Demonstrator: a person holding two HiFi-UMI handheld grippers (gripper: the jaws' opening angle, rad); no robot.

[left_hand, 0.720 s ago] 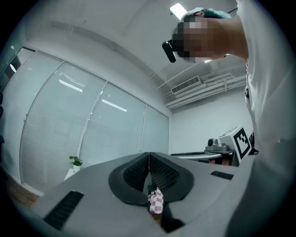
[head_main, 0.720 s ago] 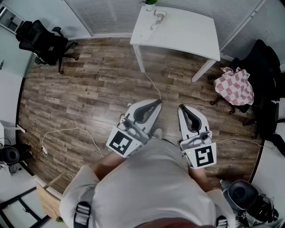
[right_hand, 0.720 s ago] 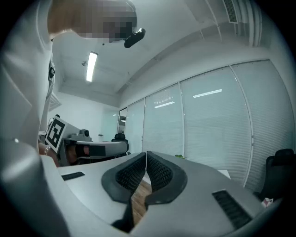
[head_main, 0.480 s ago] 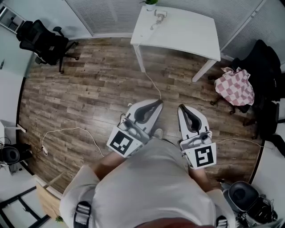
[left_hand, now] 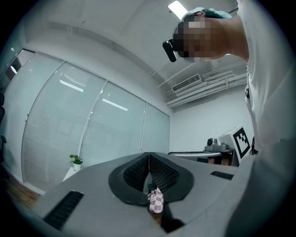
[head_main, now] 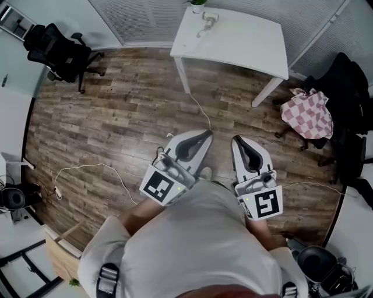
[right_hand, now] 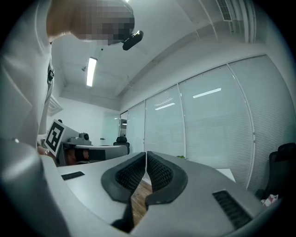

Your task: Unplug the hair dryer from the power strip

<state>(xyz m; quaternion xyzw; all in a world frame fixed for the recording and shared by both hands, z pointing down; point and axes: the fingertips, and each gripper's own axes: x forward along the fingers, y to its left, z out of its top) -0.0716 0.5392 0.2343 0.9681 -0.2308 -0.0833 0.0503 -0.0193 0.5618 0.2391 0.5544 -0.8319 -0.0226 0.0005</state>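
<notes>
The grey left gripper [left_hand: 149,155] is clenched on nothing, ribbed black pads meeting; the grey right gripper [right_hand: 146,154] is likewise closed and empty. Only the head view shows the white rectangular table [head_main: 250,49] well ahead, where a small beige shape, apparently the hair dryer [head_main: 206,21], lies near the far edge. It is too small to tell its axis or heading.

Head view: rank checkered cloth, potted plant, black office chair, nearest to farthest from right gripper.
1. checkered cloth, just right of the right gripper.
2. potted plant, ahead on the white table, at its far edge.
3. black office chair, far upper left.
</notes>
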